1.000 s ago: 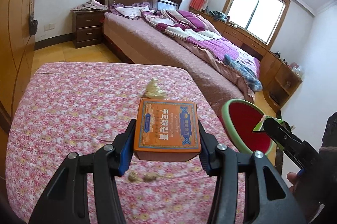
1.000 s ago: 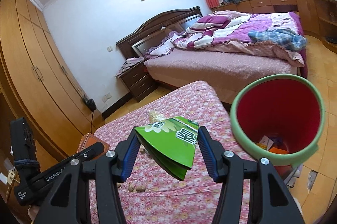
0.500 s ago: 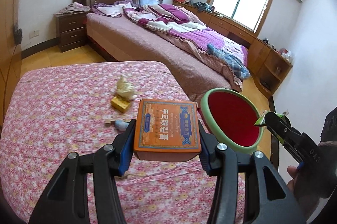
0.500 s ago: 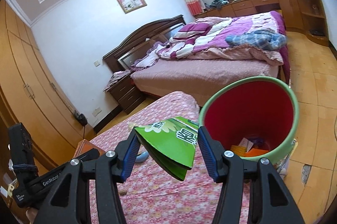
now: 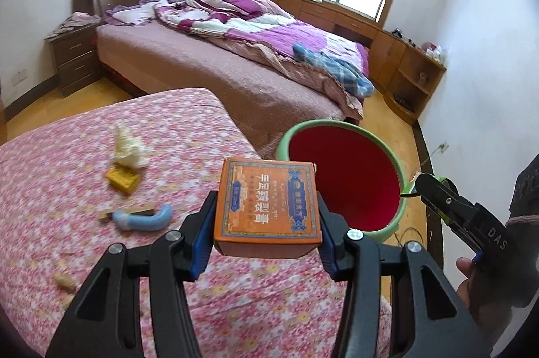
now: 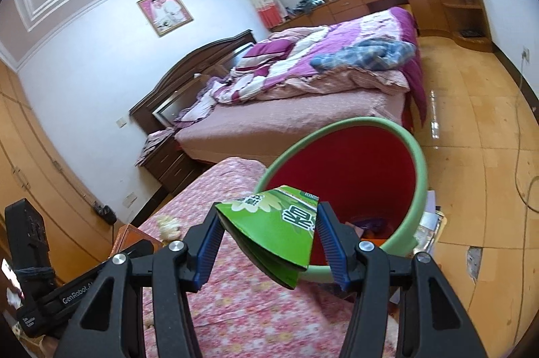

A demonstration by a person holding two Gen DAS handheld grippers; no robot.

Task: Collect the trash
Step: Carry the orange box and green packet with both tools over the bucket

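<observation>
My left gripper (image 5: 267, 225) is shut on an orange box (image 5: 267, 206) and holds it above the right edge of the floral-covered table (image 5: 101, 257), just left of the green bin with a red inside (image 5: 340, 179). My right gripper (image 6: 269, 240) is shut on a flattened green carton (image 6: 276, 233), held at the near rim of the same bin (image 6: 417, 169), which has some trash at its bottom. The right gripper also shows in the left wrist view (image 5: 417, 186), at the bin's right rim. On the table lie a crumpled tissue (image 5: 128, 149), a yellow piece (image 5: 123, 179) and a blue tube (image 5: 145, 219).
A large bed (image 5: 235, 54) with purple bedding stands beyond the table. A nightstand (image 5: 72, 54) is at the back left, wooden cabinets (image 5: 404, 64) along the window wall. Peanut shells (image 5: 65, 280) lie on the table. Cables run over the wooden floor (image 6: 488, 155).
Both grippers have swung right toward the bin, which now sits closer and larger in both views. The tissue, yellow piece and blue tube have come into the left wrist view.
</observation>
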